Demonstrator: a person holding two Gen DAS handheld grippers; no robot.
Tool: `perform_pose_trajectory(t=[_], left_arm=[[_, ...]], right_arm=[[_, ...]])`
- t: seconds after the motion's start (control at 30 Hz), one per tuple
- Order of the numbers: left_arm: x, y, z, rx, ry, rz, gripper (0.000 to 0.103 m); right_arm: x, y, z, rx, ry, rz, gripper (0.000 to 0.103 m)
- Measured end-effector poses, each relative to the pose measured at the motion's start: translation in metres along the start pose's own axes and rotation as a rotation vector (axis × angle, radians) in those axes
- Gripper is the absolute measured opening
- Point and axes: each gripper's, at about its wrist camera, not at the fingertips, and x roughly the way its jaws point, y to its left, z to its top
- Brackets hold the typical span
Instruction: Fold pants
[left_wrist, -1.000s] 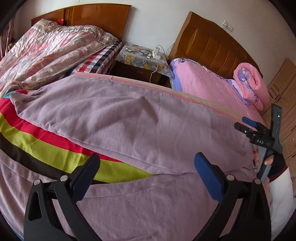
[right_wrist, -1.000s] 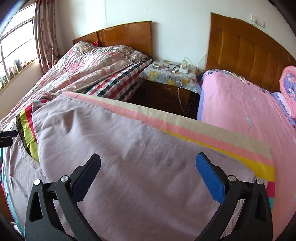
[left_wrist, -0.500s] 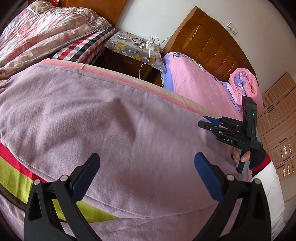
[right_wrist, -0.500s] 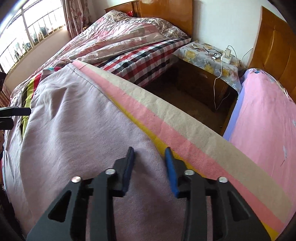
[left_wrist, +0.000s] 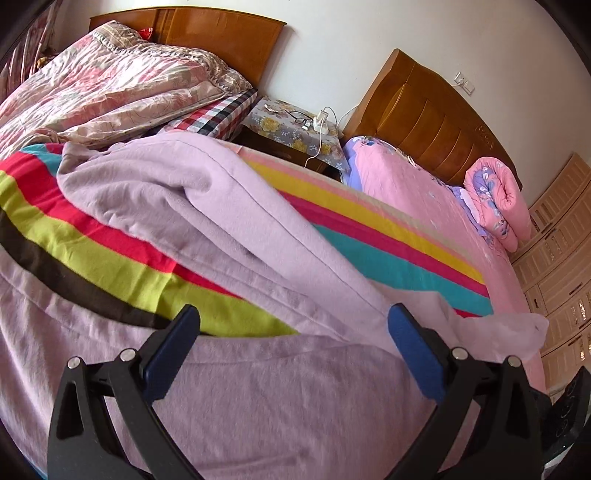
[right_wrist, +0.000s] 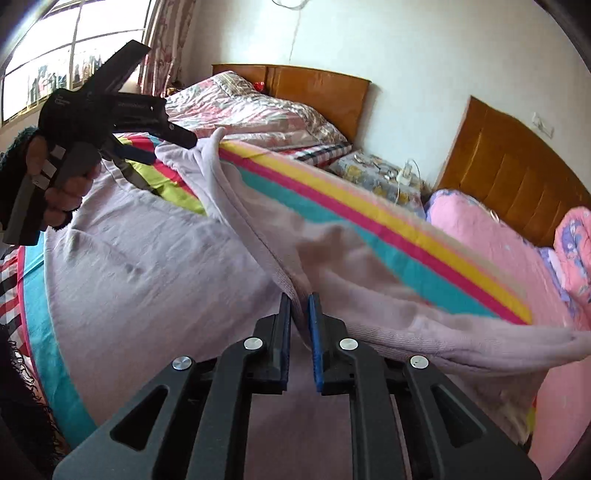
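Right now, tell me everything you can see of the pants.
The pants are pale lilac, a soft knit-looking fabric with visible seams. They lie across a striped blanket on the bed. One part is lifted into a ridge and drawn toward the cameras, uncovering the stripes; the rest lies fairly flat with mild wrinkles. The right gripper is shut on a pinched fold of the raised part. The left gripper hangs open above the near cloth, gripping nothing. A loose end trails to the right.

Two beds with wooden headboards (left_wrist: 436, 122) stand against a white wall (left_wrist: 351, 44), a nightstand (left_wrist: 291, 125) between them; daylight enters a window (right_wrist: 40, 62) beside patterned curtains (right_wrist: 162, 40).
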Motion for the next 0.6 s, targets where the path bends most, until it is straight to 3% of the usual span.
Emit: perform_pose_trajectory(t=[0.07, 0.17, 0.2, 0.37, 0.5, 0.6], left_arm=[[-0.001, 0.01, -0.024, -0.003, 0.051, -0.001, 0.102], [0.001, 0.02, -0.051, -0.006, 0.104, -0.002, 0.102], [0.0, 0.021, -0.056, -0.004, 0.112, -0.001, 0.102], [0.001, 0.024, -0.066, -0.002, 0.118, -0.024, 0.102], [0.003, 0.018, -0.068, 0.013, 0.122, -0.039, 0.102], [0.005, 0.012, -0.068, 0.014, 0.129, -0.04, 0.102]], right_arm=[[0.0, 0.003, -0.029, 0.124, 0.051, 0.024, 0.017], [-0.02, -0.018, -0.063, 0.419, 0.036, 0.046, 0.052], [-0.029, -0.026, -0.073, 0.491, 0.02, 0.029, 0.055], [-0.058, -0.077, -0.115, 0.839, -0.011, -0.073, 0.055], [-0.057, -0.121, -0.14, 1.04, -0.004, -0.132, 0.054], [-0.048, -0.141, -0.149, 1.131, -0.008, -0.126, 0.054]])
